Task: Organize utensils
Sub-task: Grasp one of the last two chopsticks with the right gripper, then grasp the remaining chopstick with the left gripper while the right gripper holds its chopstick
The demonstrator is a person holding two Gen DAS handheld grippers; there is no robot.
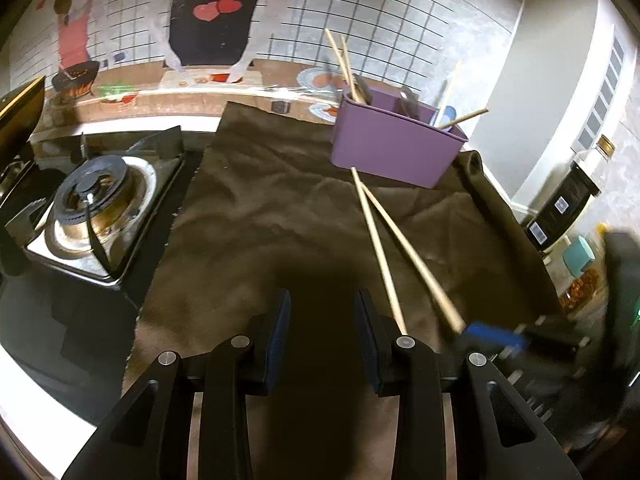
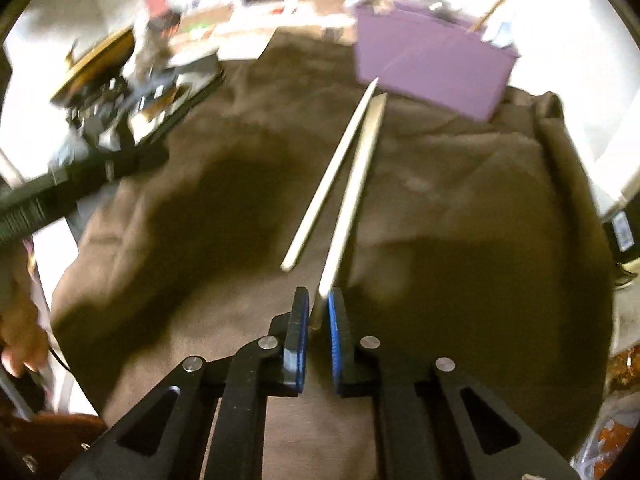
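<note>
A purple utensil box (image 1: 390, 148) stands at the far right of a brown cloth (image 1: 260, 220); several chopsticks (image 1: 340, 56) and dark-handled utensils stick out of it. My right gripper (image 2: 319, 312) is shut on one wooden chopstick (image 2: 352, 192), which points toward the box (image 2: 432, 68). A second chopstick (image 2: 332, 176) lies on the cloth just left of it. In the left wrist view both chopsticks (image 1: 380, 248) show, with the right gripper (image 1: 496, 336) at their near end. My left gripper (image 1: 322, 312) is open and empty above the cloth.
A gas stove burner (image 1: 96, 200) sits left of the cloth. Bottles and jars (image 1: 568, 200) stand at the right edge. A tiled wall with cartoon stickers (image 1: 212, 12) is behind. The cloth (image 2: 460, 240) has a raised fold at its right side.
</note>
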